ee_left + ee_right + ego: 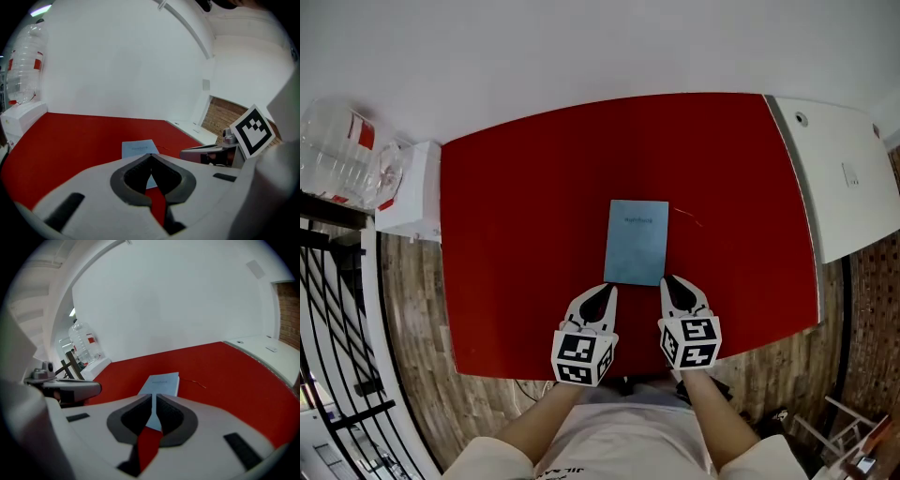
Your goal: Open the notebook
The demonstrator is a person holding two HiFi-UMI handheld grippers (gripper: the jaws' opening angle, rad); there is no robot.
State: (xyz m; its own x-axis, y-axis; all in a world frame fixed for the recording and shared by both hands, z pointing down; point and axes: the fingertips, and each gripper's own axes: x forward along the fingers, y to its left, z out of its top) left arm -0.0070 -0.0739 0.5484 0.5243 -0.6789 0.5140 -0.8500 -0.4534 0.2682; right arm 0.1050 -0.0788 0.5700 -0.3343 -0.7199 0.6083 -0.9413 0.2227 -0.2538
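A closed light-blue notebook (637,242) lies flat on the red table (516,234), its short near edge facing me. My left gripper (608,289) hovers just off the notebook's near left corner, and its jaws meet at the tips with nothing in them. My right gripper (668,279) is at the near right corner, also shut and empty. In the left gripper view the notebook (138,148) lies just beyond the shut left gripper (151,155). In the right gripper view the notebook (162,382) sits straight ahead of the shut right gripper (154,396).
A white box (409,192) and a clear plastic bottle (337,155) stand off the table's left end. A white counter (844,178) borders the right end. A thin thread (689,217) lies right of the notebook. A black metal rail (337,309) is at the left.
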